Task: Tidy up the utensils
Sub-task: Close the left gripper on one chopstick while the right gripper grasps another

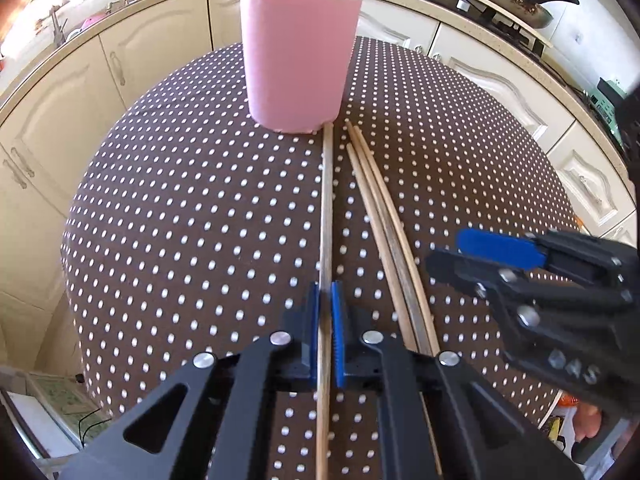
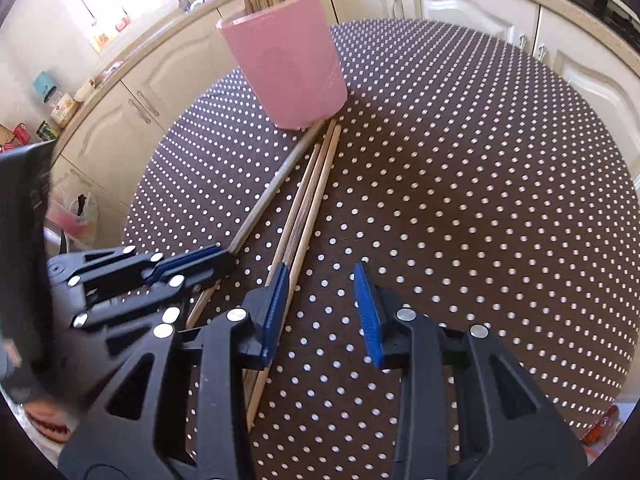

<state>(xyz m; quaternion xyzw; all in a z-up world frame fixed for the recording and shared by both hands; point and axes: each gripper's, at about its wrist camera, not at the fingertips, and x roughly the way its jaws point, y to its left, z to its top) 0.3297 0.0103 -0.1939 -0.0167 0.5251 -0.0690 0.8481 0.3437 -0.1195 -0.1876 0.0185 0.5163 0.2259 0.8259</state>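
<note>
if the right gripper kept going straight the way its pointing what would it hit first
Most likely the dotted tablecloth. The right gripper points steeply down and its open jaws frame bare cloth; the loose chopsticks lie by its left finger, not between. The pink cup sits further ahead, though depth is uncertain.

One cup [image 1: 298,60], four loose chopsticks [image 1: 374,204]

Bright daylight floods in from ten o'clock, blowing out the cream kitchen wall [image 2: 92,8] there. Fisheye bending curves the brown white-dotted tablecloth [image 1: 180,208]; corners vignette black; slight motion blur.
</note>
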